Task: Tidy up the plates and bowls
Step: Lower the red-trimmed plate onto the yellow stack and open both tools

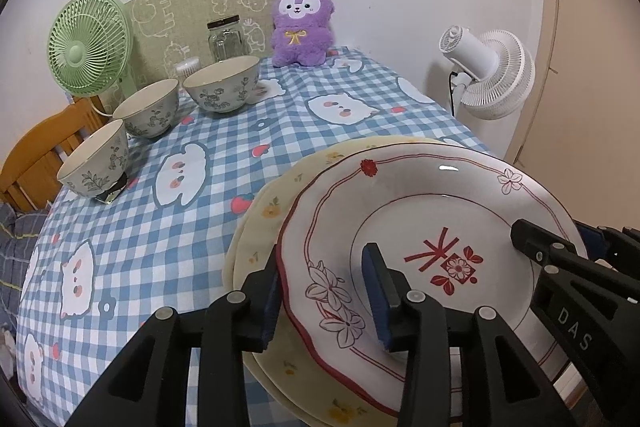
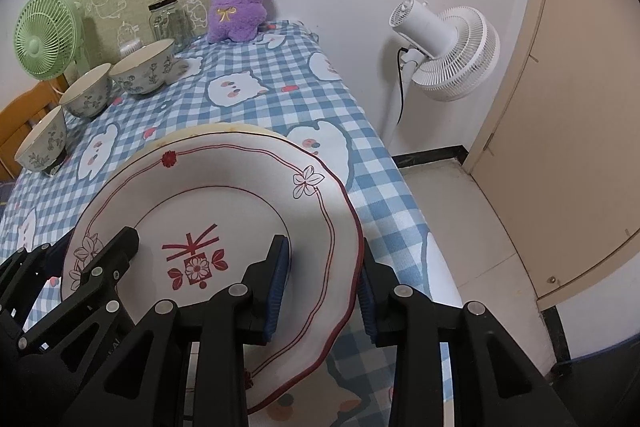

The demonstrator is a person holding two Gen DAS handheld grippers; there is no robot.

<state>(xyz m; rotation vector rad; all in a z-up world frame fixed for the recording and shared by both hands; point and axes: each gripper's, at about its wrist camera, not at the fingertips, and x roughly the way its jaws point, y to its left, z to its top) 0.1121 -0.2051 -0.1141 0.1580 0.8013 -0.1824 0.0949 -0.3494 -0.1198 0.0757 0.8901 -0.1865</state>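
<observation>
A white plate with red trim (image 1: 420, 211) (image 2: 224, 187) lies on top of cream plates with yellow flowers (image 1: 272, 211) (image 2: 200, 131) near the table's front right. My left gripper (image 1: 324, 299) straddles the white plate's left rim, and its pads look slightly off the rim. At the plate's right rim my right gripper (image 2: 322, 295) has one pad on top and one at the outer edge, both touching. Three floral bowls (image 1: 224, 83) (image 1: 148, 111) (image 1: 96, 159) stand in a row at the far left.
At the back stand a green fan (image 1: 90, 43), a glass jar (image 1: 226, 37) and a purple plush toy (image 1: 302, 23). A white floor fan (image 2: 448, 55) and a door (image 2: 560, 107) are right of the table edge. A wooden chair (image 1: 40, 155) stands on the left.
</observation>
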